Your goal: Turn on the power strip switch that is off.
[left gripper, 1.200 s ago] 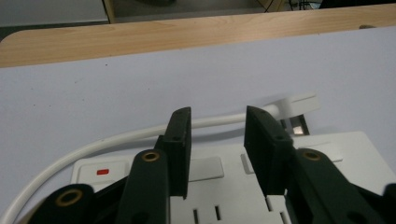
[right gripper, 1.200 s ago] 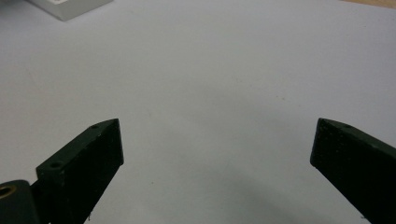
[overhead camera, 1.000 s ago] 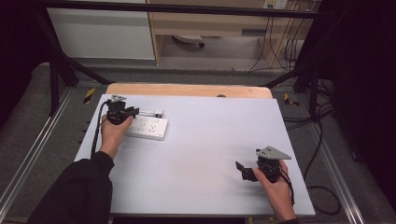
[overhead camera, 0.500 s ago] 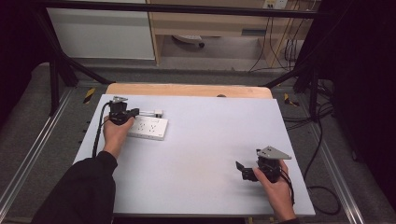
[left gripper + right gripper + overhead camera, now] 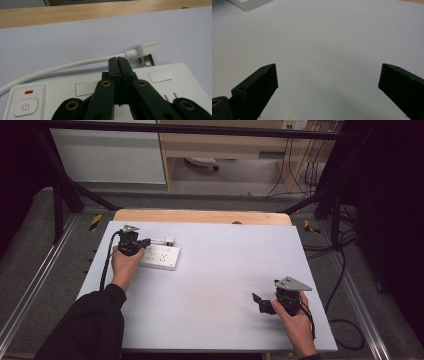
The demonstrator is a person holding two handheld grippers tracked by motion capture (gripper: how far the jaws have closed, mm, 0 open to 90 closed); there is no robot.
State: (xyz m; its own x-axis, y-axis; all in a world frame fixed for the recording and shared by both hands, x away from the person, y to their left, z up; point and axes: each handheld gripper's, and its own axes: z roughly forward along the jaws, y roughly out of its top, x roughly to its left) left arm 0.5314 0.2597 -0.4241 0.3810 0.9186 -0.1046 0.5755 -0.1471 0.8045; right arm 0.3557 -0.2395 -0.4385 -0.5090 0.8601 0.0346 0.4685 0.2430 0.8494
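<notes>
Your left gripper (image 5: 117, 65) hovers over the white power strip (image 5: 160, 257), jaws pressed together on nothing, tips aimed at the flat plug (image 5: 147, 48) lying unplugged just beyond the strip's far edge. Your right gripper (image 5: 264, 304) rests well apart, jaws spread wide over bare table (image 5: 324, 32). Judged from this, plugging-in has not begun.

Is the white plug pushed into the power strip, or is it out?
Out. In the left gripper view the plug lies on the table just beyond the power strip, its metal prongs bare and in no socket.
</notes>
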